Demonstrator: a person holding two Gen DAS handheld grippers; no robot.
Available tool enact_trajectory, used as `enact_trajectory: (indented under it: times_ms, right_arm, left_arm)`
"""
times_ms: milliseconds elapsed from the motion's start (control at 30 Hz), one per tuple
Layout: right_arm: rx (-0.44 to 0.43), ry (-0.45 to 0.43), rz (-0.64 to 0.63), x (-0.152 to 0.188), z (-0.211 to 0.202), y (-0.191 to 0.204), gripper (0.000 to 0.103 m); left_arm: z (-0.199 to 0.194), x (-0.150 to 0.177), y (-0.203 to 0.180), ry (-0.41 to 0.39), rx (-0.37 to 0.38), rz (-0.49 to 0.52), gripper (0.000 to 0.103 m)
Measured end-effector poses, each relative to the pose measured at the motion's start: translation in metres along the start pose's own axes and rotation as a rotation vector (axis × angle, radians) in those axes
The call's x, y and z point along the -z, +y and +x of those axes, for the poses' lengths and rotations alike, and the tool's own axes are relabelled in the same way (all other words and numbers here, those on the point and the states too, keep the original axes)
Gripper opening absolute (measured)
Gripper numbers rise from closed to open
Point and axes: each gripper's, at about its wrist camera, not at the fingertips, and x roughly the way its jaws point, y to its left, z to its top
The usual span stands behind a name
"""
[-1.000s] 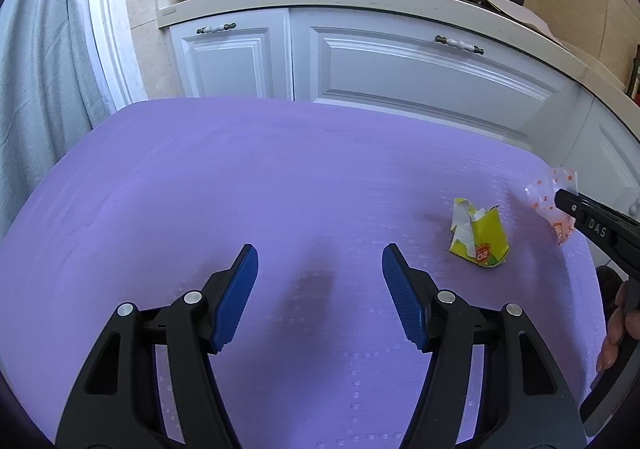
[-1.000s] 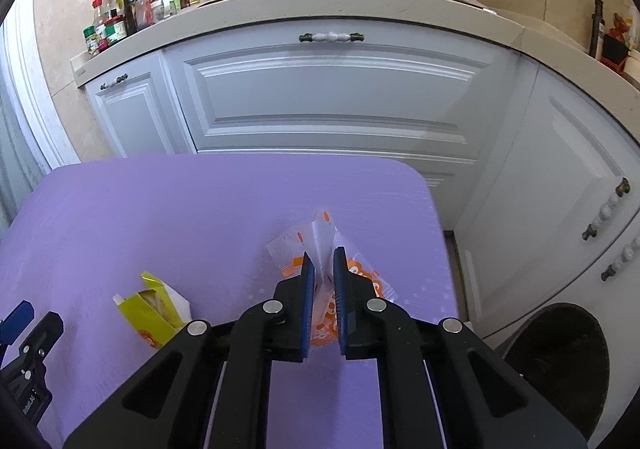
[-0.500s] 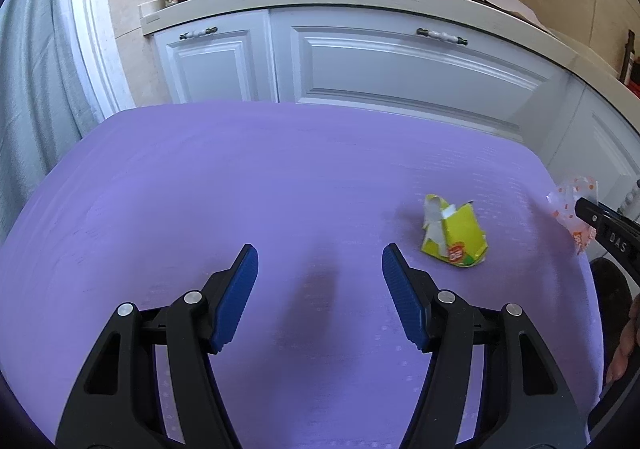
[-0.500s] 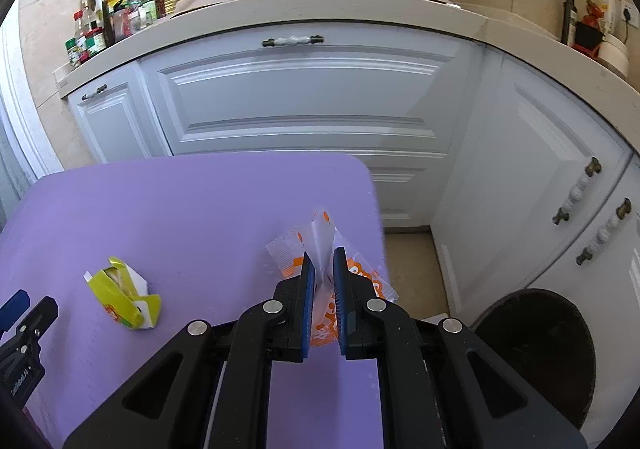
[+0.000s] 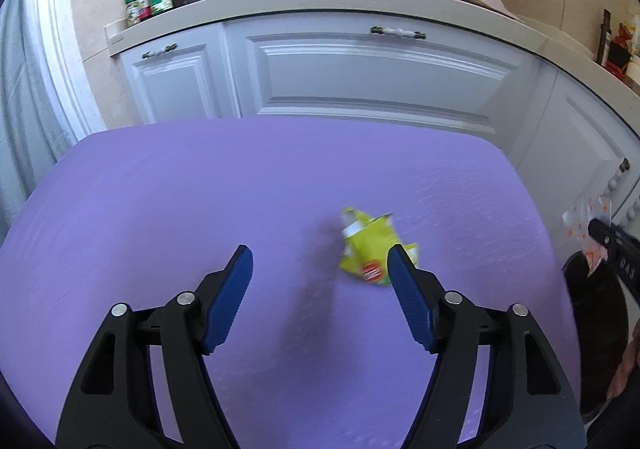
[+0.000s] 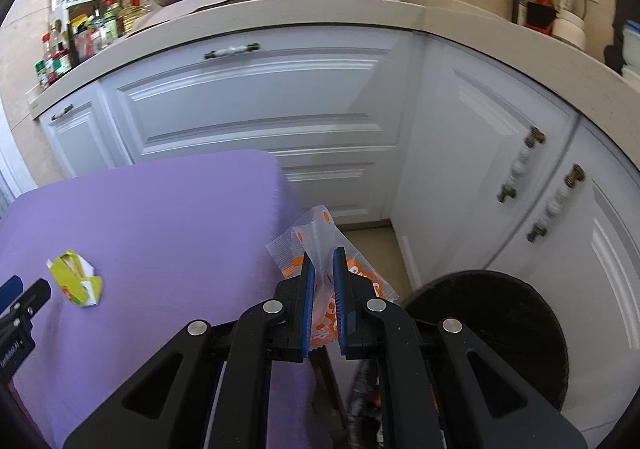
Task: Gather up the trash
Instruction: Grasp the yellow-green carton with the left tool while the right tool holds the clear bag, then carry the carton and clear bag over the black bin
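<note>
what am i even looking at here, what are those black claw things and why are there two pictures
Those black claws are two hand-held grippers: a person holds one in each hand, and each carries a fisheye camera looking forward along its two blue-padded fingers. So each picture comes from one gripper.

The left gripper is open above a purple table, near a crumpled yellow carton lying on it.

The right gripper is shut on a clear wrapper with orange print, held beyond the table's edge near a dark round bin on the floor. White kitchen cabinets stand behind.
</note>
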Motion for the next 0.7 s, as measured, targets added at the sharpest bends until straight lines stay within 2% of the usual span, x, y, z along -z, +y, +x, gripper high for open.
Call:
enact_trajectory:
  times_ms: [133,300,367,400,467,500,600,700]
  right_arm:
    - [0.015,0.007,0.021,0.005,0.001,-0.014,0.01]
    - [0.02,0.017,0.034,0.011,0.004,-0.024,0.01]
    - [0.02,0.021,0.038,0.013,0.006,-0.028,0.01]
    - [0.02,0.023,0.04,0.014,0.006,-0.03,0.01]
    - [0.02,0.027,0.043,0.017,0.008,-0.032,0.01]
    - [0.02,0.028,0.044,0.017,0.008,-0.032,0.01]
    - [0.018,0.033,0.045,0.019,0.01,-0.034,0.01]
    - [0.014,0.036,0.041,0.022,0.009,-0.033,0.01]
  left_arm:
    - [0.01,-0.005,-0.014,-0.005,-0.007,0.021,0.069]
    - [0.031,-0.007,-0.022,0.035,0.004,0.018,0.069]
    - [0.036,-0.006,-0.024,0.05,0.009,0.021,0.065]
    - [0.038,-0.006,-0.025,0.063,0.019,0.022,0.057]
    - [0.039,-0.006,-0.025,0.065,0.031,0.021,0.048]
    - [0.039,-0.006,-0.026,0.064,0.038,0.028,0.041]
    - [0.038,-0.005,-0.031,0.06,0.047,0.055,0.034]
    - [0.036,-0.005,-0.035,0.051,0.048,0.074,0.031]
